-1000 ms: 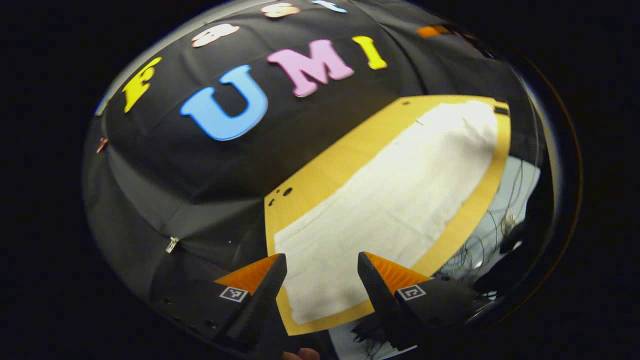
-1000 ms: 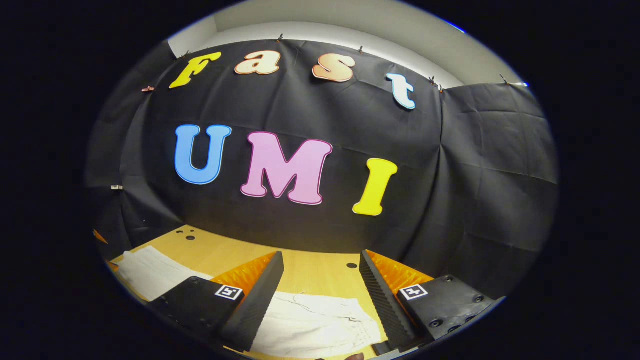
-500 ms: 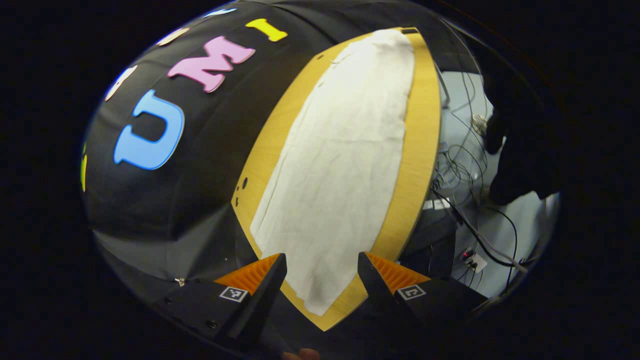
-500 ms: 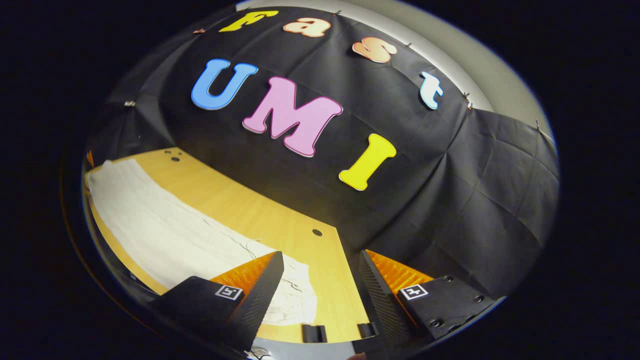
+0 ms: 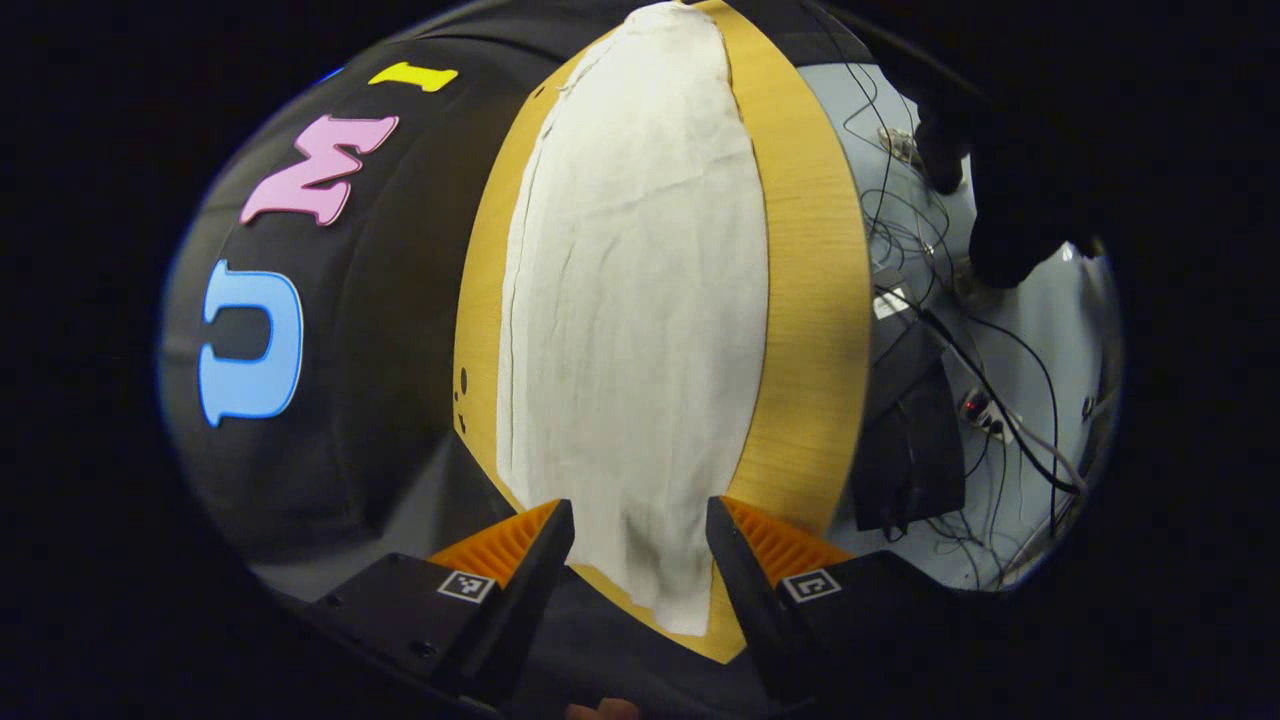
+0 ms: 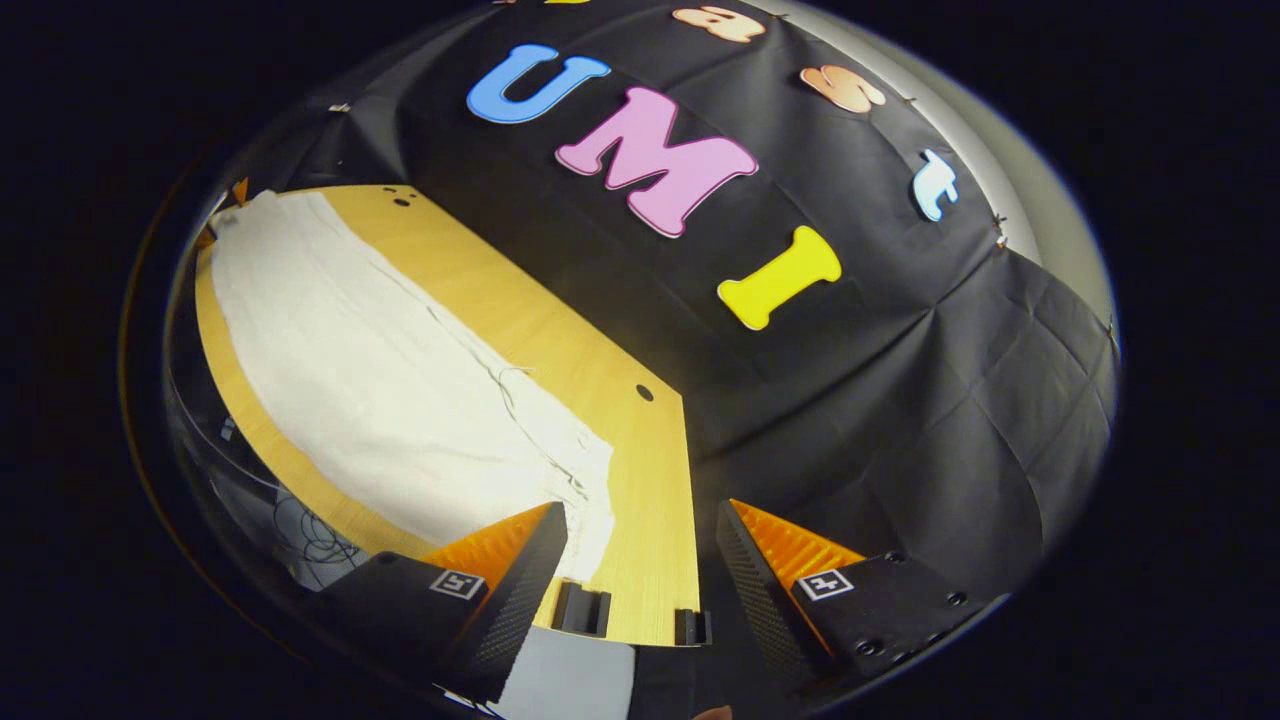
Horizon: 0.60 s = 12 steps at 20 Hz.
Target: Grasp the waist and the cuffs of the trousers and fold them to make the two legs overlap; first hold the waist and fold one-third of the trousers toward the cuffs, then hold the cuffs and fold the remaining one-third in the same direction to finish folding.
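Observation:
White trousers [image 5: 640,300] lie flat and lengthwise on a yellow wooden table [image 5: 810,330]. In the left gripper view my left gripper [image 5: 640,540] hangs open above the near end of the trousers, the cloth showing between its fingers. In the right gripper view the same trousers [image 6: 380,380] stretch away to the upper left, their gathered end with a drawstring [image 6: 580,470] lying close to the table's near edge. My right gripper [image 6: 640,545] is open above that edge, its left finger over the gathered end, nothing held.
Black cloth walls [image 6: 900,400] close the booth behind and beside the table. Past the table's right edge in the left gripper view the floor [image 5: 1000,330] holds tangled cables and a power strip. Two small black clips [image 6: 585,608] sit on the table's near edge.
Both grippers have swung and tilted down toward the table. In the left gripper view the trousers now run straight ahead; in the right gripper view the gathered end has come nearer the fingers.

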Motion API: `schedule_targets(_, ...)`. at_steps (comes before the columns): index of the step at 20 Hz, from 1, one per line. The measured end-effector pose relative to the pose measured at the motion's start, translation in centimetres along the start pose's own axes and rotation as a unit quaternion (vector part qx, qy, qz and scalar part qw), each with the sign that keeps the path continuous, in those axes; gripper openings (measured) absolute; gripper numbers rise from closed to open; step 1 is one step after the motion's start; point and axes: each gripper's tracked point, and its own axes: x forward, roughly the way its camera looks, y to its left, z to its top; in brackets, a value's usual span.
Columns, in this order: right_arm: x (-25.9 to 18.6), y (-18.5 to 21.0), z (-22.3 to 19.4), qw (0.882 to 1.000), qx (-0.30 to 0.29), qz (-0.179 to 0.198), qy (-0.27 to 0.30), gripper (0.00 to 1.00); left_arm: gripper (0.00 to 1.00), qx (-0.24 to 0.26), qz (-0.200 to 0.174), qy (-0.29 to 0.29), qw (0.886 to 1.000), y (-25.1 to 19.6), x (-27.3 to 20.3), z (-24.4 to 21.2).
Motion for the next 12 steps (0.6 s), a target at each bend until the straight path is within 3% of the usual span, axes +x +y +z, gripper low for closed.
schedule_targets(3,0.7,1.4,-1.8,0.999,-0.039,0.028,0.011,0.95,0.77,-0.006,-0.016,0.017,1.000,0.6,1.9,0.1)
schedule_targets(5,1.2,2.0,-2.7,0.997,-0.065,0.046,0.016,0.96,0.60,-0.020,-0.033,0.029,0.999,0.8,3.0,0.1)
schedule_targets(6,1.6,2.5,-2.9,0.995,-0.079,0.055,0.016,0.95,0.46,-0.023,-0.039,0.034,0.998,0.8,3.4,0.2)
schedule_targets(7,1.9,3.0,-3.3,0.993,-0.094,0.065,0.016,0.95,0.39,-0.021,-0.045,0.038,0.998,0.6,3.8,0.4)
schedule_targets(8,2.2,3.5,-3.6,0.991,-0.108,0.075,0.016,0.95,0.22,-0.017,-0.048,0.038,0.998,0.6,4.0,0.3)
schedule_targets(9,2.7,4.2,-4.1,0.989,-0.120,0.086,0.016,0.95,0.14,-0.011,-0.050,0.035,0.998,0.5,4.1,0.3)
schedule_targets(12,4.0,6.4,-6.0,0.978,-0.168,0.122,0.023,0.95,0.06,-0.030,-0.072,0.032,0.996,0.5,4.0,0.4)
